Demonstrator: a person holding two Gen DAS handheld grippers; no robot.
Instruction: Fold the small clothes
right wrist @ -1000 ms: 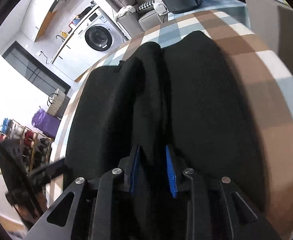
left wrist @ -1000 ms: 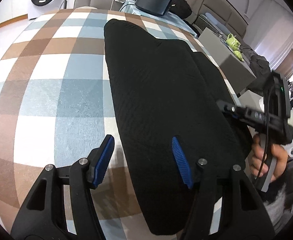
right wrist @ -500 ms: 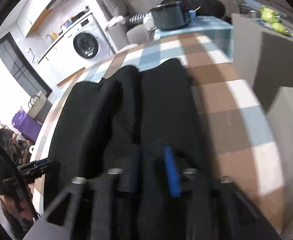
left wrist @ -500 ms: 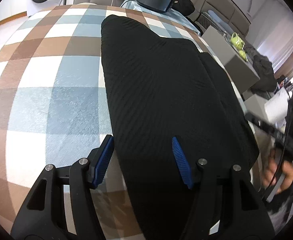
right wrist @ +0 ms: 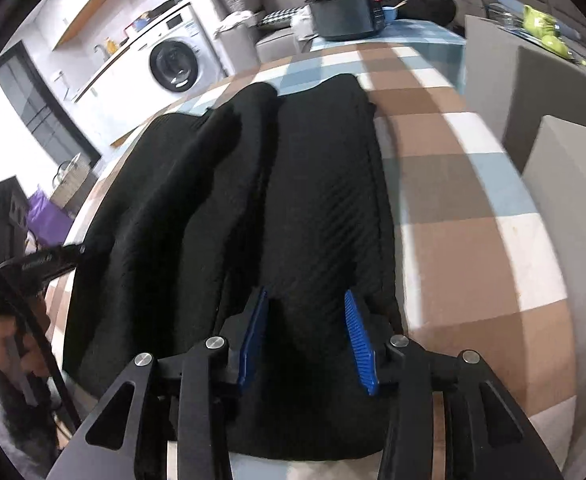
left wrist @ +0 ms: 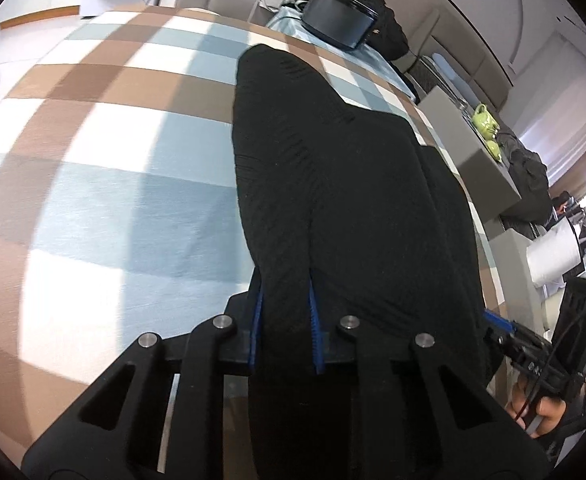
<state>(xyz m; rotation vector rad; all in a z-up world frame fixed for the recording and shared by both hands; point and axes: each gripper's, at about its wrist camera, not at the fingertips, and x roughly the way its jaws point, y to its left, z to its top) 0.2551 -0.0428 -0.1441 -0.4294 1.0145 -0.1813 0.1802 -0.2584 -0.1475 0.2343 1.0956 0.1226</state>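
Note:
A black ribbed garment point(left wrist: 333, 184) lies lengthwise on the checked tablecloth point(left wrist: 105, 184), folded into long panels. My left gripper point(left wrist: 285, 320) is shut on the garment's near left edge, with cloth pinched between its blue pads. In the right wrist view the same garment point(right wrist: 301, 184) lies under my right gripper point(right wrist: 307, 336), whose blue pads are spread apart over the near hem. The right gripper also shows at the right edge of the left wrist view point(left wrist: 533, 356).
A black cooker pot point(left wrist: 341, 24) stands on the far end of the table. Grey boxes point(right wrist: 553, 92) stand to the right, with a green teapot point(left wrist: 487, 120) on one. A washing machine point(right wrist: 173, 66) is at the back. The table's near edge is just below both grippers.
My left gripper went from open to shut on the garment's near left edge. My right gripper went from shut on a fold to open over the near hem.

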